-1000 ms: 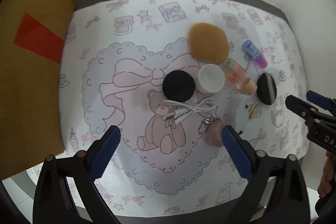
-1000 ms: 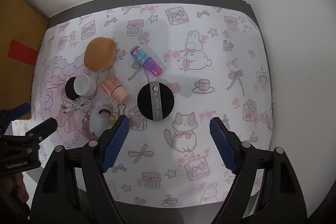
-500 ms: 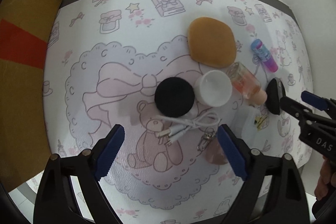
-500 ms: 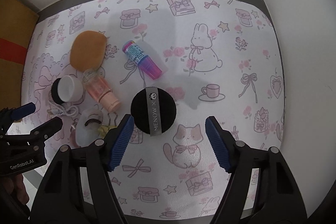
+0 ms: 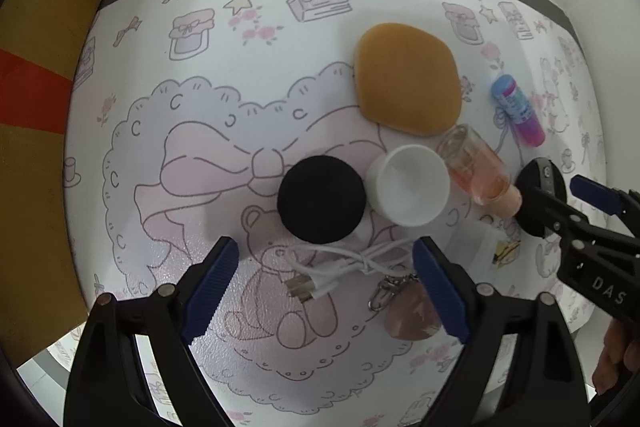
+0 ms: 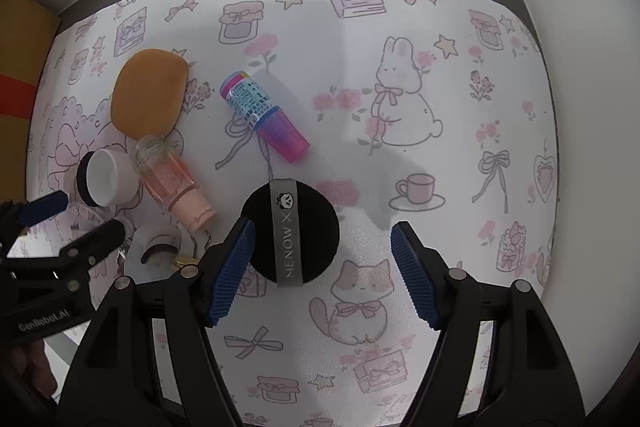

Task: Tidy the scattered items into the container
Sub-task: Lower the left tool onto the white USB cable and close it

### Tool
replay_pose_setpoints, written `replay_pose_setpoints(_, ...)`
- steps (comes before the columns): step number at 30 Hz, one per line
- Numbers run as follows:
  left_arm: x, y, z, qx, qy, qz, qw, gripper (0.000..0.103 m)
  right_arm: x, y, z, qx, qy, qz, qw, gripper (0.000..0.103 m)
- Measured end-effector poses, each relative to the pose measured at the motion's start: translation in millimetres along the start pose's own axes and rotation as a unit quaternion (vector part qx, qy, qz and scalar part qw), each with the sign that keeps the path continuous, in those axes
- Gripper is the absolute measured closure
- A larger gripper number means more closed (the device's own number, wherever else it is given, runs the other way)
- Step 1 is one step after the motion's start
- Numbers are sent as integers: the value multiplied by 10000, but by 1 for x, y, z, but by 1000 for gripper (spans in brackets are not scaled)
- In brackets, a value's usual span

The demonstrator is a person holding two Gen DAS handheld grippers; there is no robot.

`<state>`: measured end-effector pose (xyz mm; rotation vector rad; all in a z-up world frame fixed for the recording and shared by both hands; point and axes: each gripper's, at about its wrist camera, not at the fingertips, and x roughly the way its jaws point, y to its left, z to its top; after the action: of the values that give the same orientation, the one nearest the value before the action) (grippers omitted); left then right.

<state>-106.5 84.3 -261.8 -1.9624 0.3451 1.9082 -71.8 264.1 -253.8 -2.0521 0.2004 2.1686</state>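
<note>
My left gripper (image 5: 324,287) stands open over the patterned mat, pointing down, with a coiled white USB cable (image 5: 348,265) between its fingers, untouched. A pink stone keyring (image 5: 408,313) is partly hidden by its right finger. Just beyond lie a black round pad (image 5: 322,199) and a white jar (image 5: 412,185). My right gripper (image 6: 322,273) is open around a black powder puff (image 6: 292,231) with a grey strap, which sits close to the left finger; the pads do not press it.
An orange sponge (image 5: 408,79), a pink bottle (image 6: 172,183) and a purple-capped tube (image 6: 264,115) lie on the mat (image 6: 400,27). A clear packet (image 6: 156,251) sits by the puff. A brown cardboard box (image 5: 36,107) with red tape borders the mat's left side.
Both grippers have sunk toward the mat, so the items look larger. Both pairs of jaws have narrowed a little. The puff now sits between the right fingers.
</note>
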Motion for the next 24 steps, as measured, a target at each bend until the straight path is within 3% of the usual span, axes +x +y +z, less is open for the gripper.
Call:
replay_pose_setpoints(8,-4,-7,-10,106,-8,32,9999,34,4,5,0,-76,91,142,9998,30)
replay_pose_setpoints(11,-6,-7,-14,103,-29,43,9999,40,8,11,-6,-76,177,254,9995,42)
replay_pose_setpoints(14,-9,-3,-17,45,-29,-78,10000,54,9,16,-10,-152,109,96,9998,52)
replay_pose_setpoints(16,-10,-1,-19,27,-11,-196,9998,66,8,18,-12,-179,72,80,9998,66)
replay_pose_setpoints(18,-10,2,-21,22,21,-324,9995,76,8,16,-13,-150,73,126,9998,88)
replay_pose_setpoints(19,-10,3,-21,5,43,-413,9991,85,8,14,-13,-115,85,177,9997,89)
replay_pose_setpoints(24,-15,12,-28,-197,37,-615,9979,95,8,7,-19,-8,108,327,9994,89)
